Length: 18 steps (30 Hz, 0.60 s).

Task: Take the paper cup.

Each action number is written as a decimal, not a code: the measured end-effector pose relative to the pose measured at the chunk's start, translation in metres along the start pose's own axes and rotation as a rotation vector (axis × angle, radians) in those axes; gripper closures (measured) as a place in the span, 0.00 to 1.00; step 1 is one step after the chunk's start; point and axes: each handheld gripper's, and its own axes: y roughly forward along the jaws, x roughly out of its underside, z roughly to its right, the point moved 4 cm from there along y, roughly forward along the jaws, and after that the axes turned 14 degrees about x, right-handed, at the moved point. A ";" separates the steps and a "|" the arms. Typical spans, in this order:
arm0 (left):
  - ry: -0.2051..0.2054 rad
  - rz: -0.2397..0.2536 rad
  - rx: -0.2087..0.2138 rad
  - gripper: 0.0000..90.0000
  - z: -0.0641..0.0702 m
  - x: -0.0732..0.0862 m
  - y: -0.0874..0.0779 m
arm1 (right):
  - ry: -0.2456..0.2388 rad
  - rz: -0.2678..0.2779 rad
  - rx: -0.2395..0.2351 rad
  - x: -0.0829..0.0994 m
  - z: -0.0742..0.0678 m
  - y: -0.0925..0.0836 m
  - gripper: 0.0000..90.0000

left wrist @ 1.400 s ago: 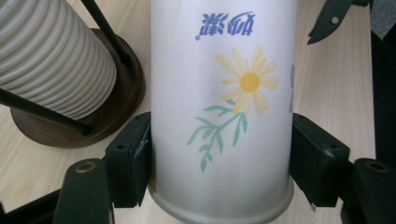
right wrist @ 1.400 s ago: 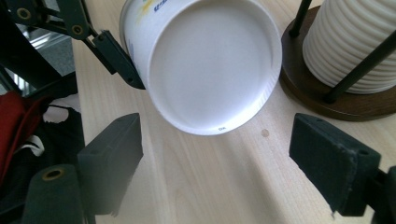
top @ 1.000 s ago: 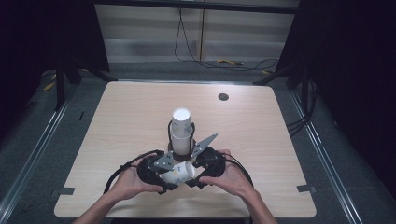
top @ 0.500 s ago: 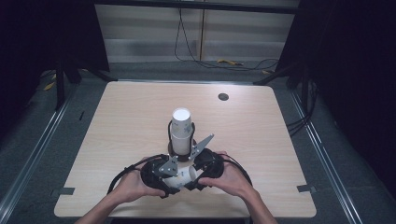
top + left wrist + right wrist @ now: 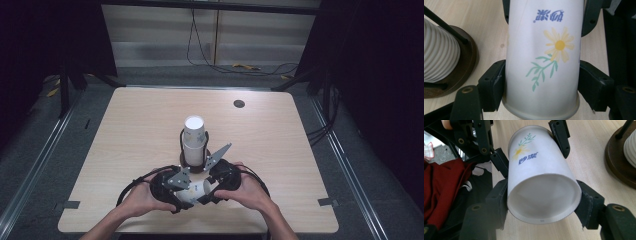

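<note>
A white paper cup [image 5: 192, 190] with a yellow flower print lies level between both grippers near the table's front edge. My left gripper [image 5: 541, 87] has the cup [image 5: 544, 50] by its rim end. Its jaws have just been opening, and the pads still touch the cup's sides. My right gripper [image 5: 541, 202] holds the cup [image 5: 539, 165] by its base end. Its jaws have just been closing, and now they press on the cup. Just beyond the hands stands a stack of cups [image 5: 194, 134] on a brown round holder [image 5: 192, 165] with black rods.
The stack [image 5: 439, 52] and holder [image 5: 467, 57] are close beside the held cup, about a cup's width off. A dark round spot [image 5: 239, 103] marks the table's far right. A red cloth [image 5: 441, 187] lies below the table's near edge. Cables run along the floor behind the table.
My right gripper's jaws have drawn in onto the cup's base end. Both hands and the cup stay where they were.
</note>
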 end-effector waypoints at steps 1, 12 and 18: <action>-0.005 0.017 -0.001 0.31 0.000 0.000 -0.001 | 0.005 0.005 -0.002 0.000 0.000 0.000 0.40; -0.018 0.070 -0.029 0.25 -0.002 0.001 -0.005 | 0.001 0.019 0.016 -0.002 0.001 -0.006 0.41; -0.051 0.138 -0.032 0.20 -0.003 0.001 -0.012 | 0.010 0.025 0.017 -0.001 0.002 -0.007 0.41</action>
